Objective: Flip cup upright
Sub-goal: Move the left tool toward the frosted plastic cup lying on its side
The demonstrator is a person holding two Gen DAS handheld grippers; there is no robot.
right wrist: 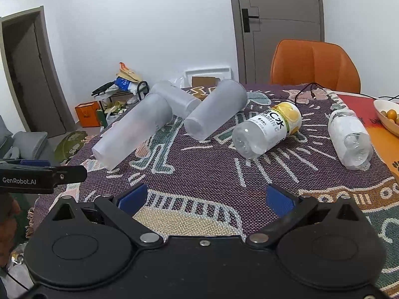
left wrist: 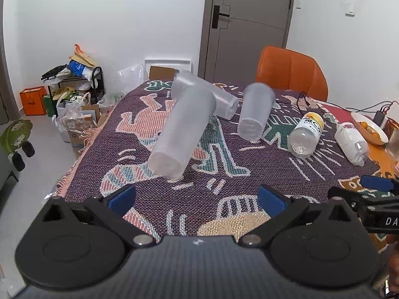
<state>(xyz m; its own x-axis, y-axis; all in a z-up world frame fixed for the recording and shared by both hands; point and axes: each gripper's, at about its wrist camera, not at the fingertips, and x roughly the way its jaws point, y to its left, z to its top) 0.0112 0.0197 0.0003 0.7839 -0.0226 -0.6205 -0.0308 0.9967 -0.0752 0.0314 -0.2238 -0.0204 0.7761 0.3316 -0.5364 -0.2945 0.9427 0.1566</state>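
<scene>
three frosted cups lie on their sides on the patterned cloth (left wrist: 174, 199) that covers the table, and none is upright yet. the nearest cup (left wrist: 180, 129) points its closed base toward the left gripper (left wrist: 197, 199), and its mouth end lies against a second cup (left wrist: 209, 92) lying crosswise behind it. the third cup (left wrist: 255, 111) lies apart, on the far side of the nearest cup from the cloth's fringed edge, and beyond it are two plastic bottles (right wrist: 268, 130), also on their sides.

the left gripper hovers just short of the nearest cup with its fingers (left wrist: 122, 199) spread wide apart and nothing between them. the right gripper (right wrist: 205, 199) is likewise spread and empty, facing the bottle side.

the step in hand looks like the approach to the nearest cup. to do it well, i would bring the fingers across the cup's body, nearer the base than the middle, and squeeze gently, since thin plastic likely flexes and slips. lift it clear of the second cup before rotating, so the crosswise one is not sent rolling, then set the base flat on the cloth and let go only once it stands.
</scene>
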